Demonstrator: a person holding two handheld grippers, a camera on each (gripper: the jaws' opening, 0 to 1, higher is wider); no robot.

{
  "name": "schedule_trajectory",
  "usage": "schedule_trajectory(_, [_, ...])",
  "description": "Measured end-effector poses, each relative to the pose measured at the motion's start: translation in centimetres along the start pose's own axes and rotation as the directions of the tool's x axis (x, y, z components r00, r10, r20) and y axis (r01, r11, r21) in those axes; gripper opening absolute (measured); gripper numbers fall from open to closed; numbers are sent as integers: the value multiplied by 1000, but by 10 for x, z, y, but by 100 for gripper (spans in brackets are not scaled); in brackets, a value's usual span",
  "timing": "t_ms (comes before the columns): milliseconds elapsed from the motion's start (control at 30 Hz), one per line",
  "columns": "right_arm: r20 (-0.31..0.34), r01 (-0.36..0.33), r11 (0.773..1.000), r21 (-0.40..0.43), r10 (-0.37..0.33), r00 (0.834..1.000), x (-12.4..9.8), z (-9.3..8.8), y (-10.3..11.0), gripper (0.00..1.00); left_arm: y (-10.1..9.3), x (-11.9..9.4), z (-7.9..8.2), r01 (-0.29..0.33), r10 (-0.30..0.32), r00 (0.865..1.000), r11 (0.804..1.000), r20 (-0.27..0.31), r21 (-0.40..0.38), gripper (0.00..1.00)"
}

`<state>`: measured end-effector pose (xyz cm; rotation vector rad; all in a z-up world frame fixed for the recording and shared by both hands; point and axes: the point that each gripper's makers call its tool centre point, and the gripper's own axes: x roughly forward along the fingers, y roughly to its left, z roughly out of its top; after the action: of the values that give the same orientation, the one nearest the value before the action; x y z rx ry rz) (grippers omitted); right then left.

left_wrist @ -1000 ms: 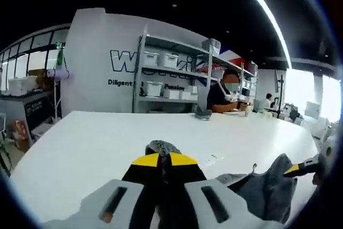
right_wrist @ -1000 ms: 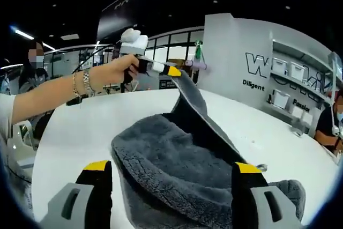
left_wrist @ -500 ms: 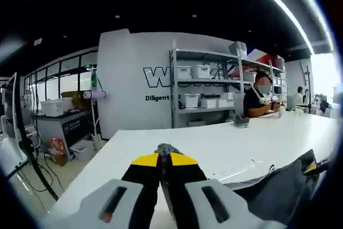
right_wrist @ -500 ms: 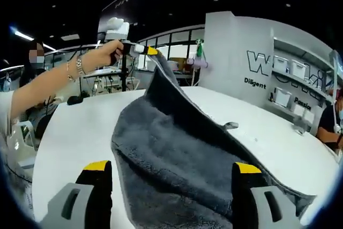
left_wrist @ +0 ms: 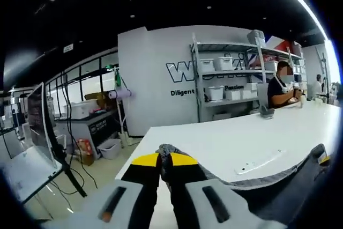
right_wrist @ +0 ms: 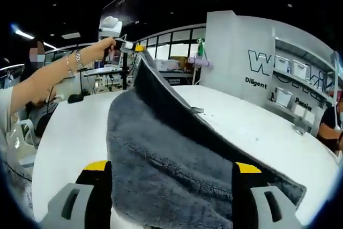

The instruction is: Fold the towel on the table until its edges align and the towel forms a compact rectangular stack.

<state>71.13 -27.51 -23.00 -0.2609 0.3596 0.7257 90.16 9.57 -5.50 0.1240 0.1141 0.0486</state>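
My left gripper [left_wrist: 165, 158] is shut on a corner of the grey towel [left_wrist: 278, 183], and the towel's edge trails off to the right over the white table [left_wrist: 241, 138]. In the right gripper view a hand holds that left gripper [right_wrist: 138, 48] high at the upper left, lifting the towel [right_wrist: 161, 154] corner so the cloth stretches in a taut sheet down toward me. My right gripper [right_wrist: 172, 167] stands open, jaws wide apart, with the towel's near end lying between them on the table [right_wrist: 69, 132].
A grey wall with lettering and a shelf of white bins [left_wrist: 225, 87] stand behind the table. A person [left_wrist: 280, 87] sits at its far end. A monitor on a stand [left_wrist: 40, 127] is off the table's left side. Bare tabletop lies beyond the towel.
The left gripper has carried the towel corner higher and farther away to the left. The bunched towel has been drawn out into a stretched sheet. The right gripper has stayed put.
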Motion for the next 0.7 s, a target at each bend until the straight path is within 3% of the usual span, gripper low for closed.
schedule_trajectory(133, [-8, -2, 1000, -2, 2, 1000, 0, -2, 1, 96, 7, 1, 7, -23, 22, 1000, 1000, 7, 18, 7])
schedule_trajectory(267, [-8, -3, 1000, 0, 3, 1000, 0, -2, 1, 96, -1, 6, 5, -16, 15, 1000, 998, 5, 57, 8])
schedule_trajectory(433, [-10, -8, 1000, 2, 8, 1000, 1, -3, 2, 97, -25, 16, -23, 42, -36, 998, 994, -54, 101, 8])
schedule_trajectory(567, [-12, -10, 1000, 2, 10, 1000, 1, -3, 3, 98, -33, 27, -41, 59, -51, 995, 993, -80, 100, 8])
schedule_trajectory(633, [-13, -11, 1000, 1, 11, 1000, 2, -3, 3, 99, -35, 31, -48, 65, -60, 995, 995, -80, 71, 8])
schedule_trajectory(700, [-15, -8, 1000, 3, 8, 1000, 2, -4, 3, 99, -30, 40, -55, 53, -55, 997, 998, -55, -29, 8])
